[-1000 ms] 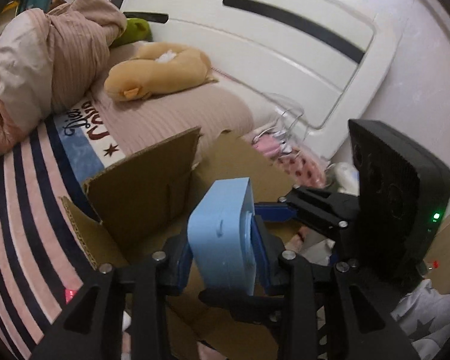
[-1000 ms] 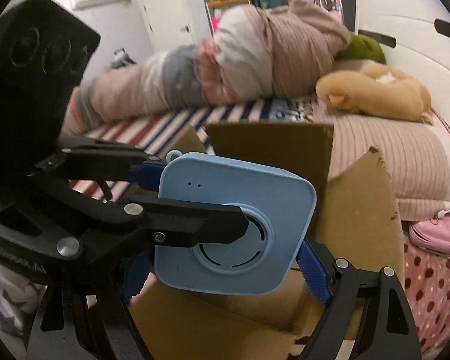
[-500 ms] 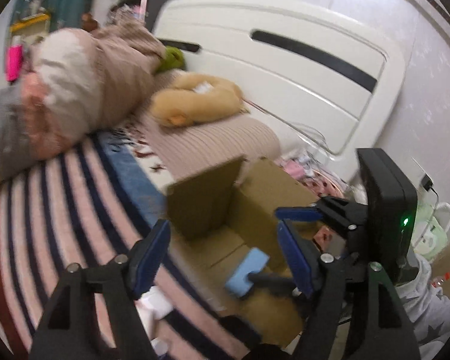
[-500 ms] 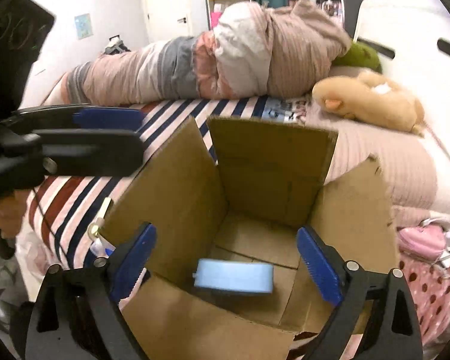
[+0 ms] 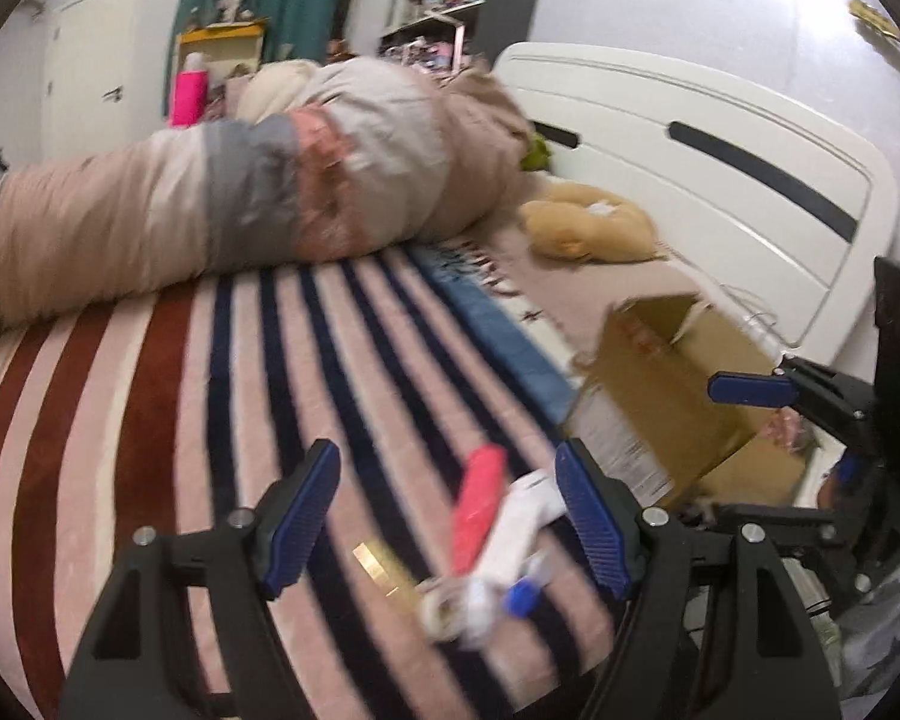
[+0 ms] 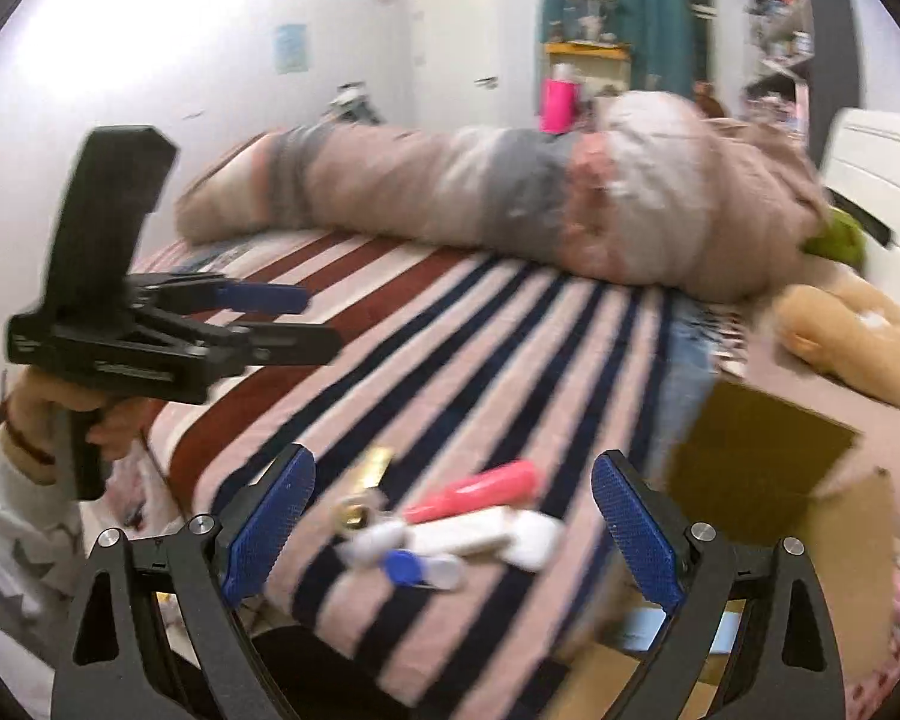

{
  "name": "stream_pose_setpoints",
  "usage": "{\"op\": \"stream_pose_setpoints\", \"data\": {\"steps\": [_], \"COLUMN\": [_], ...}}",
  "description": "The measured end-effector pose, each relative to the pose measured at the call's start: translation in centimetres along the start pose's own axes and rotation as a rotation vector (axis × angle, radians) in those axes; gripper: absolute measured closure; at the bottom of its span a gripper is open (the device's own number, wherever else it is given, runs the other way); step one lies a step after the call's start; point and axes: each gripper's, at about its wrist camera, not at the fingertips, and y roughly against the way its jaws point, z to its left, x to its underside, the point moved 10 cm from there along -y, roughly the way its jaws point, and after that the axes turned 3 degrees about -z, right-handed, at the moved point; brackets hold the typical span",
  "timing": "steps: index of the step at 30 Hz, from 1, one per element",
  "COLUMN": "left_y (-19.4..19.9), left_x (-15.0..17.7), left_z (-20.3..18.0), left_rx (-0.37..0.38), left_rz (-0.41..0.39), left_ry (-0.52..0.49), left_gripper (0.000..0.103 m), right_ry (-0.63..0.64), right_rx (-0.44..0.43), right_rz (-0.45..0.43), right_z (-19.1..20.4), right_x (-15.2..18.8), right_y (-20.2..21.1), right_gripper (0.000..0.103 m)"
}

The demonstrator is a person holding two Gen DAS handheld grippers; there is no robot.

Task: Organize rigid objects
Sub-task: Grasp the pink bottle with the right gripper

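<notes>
While the cardboard box (image 5: pixel 660 396) sits off to the right on the striped bed (image 5: pixel 210 390), the left gripper (image 5: pixel 450 516) hangs spread and empty over a near cluster: pink tube (image 5: pixel 480 510), white pieces (image 6: pixel 480 534), blue cap (image 6: pixel 403 570). The right gripper (image 6: pixel 453 531), jaws narrowing, grips nothing.

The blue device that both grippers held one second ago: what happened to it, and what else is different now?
Both grippers let it go and it dropped into the cardboard box. The left gripper and right gripper, both empty, swung away from the box to the small items on the striped blanket. The right jaws are closing slightly. Box, blanket and plush toy stayed put.
</notes>
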Motion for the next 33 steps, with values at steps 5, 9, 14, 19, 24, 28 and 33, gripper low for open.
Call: {"op": "stream_pose_setpoints", "data": {"steps": [5, 9, 14, 19, 24, 28, 33], "left_y": [-1.8, -4.1, -6.3, -8.0, -9.0, -9.0, -8.8], "left_x": [4.8, 8.2, 9.9, 10.7, 10.6, 10.4, 10.3], "left_z": [2.8, 3.9, 4.5, 4.8, 5.4, 6.1, 7.0], "left_rx": [0.013, 0.033, 0.06, 0.085, 0.093, 0.089, 0.082], "left_rz": [0.044, 0.09, 0.113, 0.135, 0.138, 0.132, 0.126], "left_ry": [0.046, 0.078, 0.115, 0.131, 0.138, 0.146, 0.165], "left_gripper": [0.032, 0.032, 0.032, 0.032, 0.032, 0.032, 0.032], "right_ry": [0.024, -0.037, -0.12, -0.231, -0.253, -0.208, -0.324], "right_rx": [-0.05, 0.001, 0.09, 0.067, 0.064, 0.204, 0.083], "right_rz": [0.128, 0.242, 0.336, 0.421, 0.391, 0.324, 0.355], "right_z": [3.9, 3.0, 0.3, -1.2, -1.9, -4.1, -4.0], "right_x": [3.1, 6.2, 9.0, 10.7, 9.6, 7.6, 7.3], "right_y": [-5.1, -8.9, -12.4, -14.5, -15.5, -16.0, -18.0], "right_gripper": [0.021, 0.028, 0.028, 0.029, 0.03, 0.03, 0.038]}}
